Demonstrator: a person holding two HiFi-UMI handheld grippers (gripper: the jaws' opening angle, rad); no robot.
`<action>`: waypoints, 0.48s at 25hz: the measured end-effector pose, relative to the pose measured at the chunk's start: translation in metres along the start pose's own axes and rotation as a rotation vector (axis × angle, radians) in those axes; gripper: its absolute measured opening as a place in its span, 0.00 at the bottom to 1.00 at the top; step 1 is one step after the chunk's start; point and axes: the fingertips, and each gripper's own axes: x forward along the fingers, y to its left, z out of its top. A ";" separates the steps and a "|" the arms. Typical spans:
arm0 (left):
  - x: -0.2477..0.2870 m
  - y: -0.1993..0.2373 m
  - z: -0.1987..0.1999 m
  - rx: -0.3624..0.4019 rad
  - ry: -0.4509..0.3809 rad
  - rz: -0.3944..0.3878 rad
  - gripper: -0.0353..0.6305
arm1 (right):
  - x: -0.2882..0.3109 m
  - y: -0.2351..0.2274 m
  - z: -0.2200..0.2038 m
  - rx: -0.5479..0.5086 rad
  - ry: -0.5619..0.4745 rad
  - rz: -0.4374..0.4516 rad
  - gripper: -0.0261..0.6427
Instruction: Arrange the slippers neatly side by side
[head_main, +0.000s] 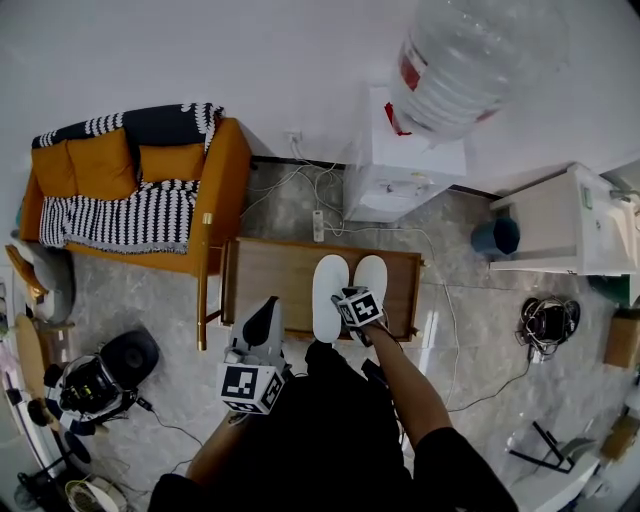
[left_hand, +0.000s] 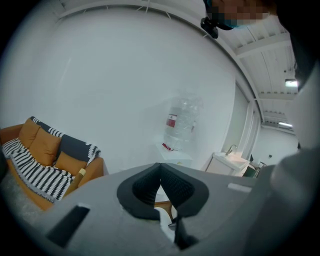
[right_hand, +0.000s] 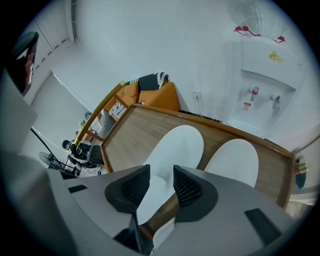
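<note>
In the head view, two white slippers (head_main: 328, 285) lie side by side on the wooden tabletop (head_main: 270, 280) just ahead of the right tool (head_main: 348, 295), with the left tool (head_main: 263, 312) off to their left and a sofa (head_main: 130, 190) and water dispenser (head_main: 400, 165) beyond. Only the left gripper view shows its jaws together and empty, facing the dispenser's bottle (left_hand: 181, 122). The right gripper view shows jaws apart astride one slipper's heel, unclamped.

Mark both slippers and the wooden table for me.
left slipper (head_main: 327, 290): head view, middle of its upper.
right slipper (head_main: 373, 272): head view, toe end.
wooden table (head_main: 268, 275): head view, bare top left of the slippers.
</note>
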 end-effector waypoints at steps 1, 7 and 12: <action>-0.001 0.000 0.000 0.001 0.000 -0.006 0.07 | -0.004 0.001 0.001 0.003 -0.008 -0.007 0.24; -0.005 0.000 0.007 0.010 -0.012 -0.051 0.07 | -0.051 0.009 0.026 0.009 -0.143 -0.048 0.24; -0.007 -0.004 0.016 0.023 -0.030 -0.093 0.07 | -0.108 0.013 0.046 0.077 -0.304 -0.097 0.24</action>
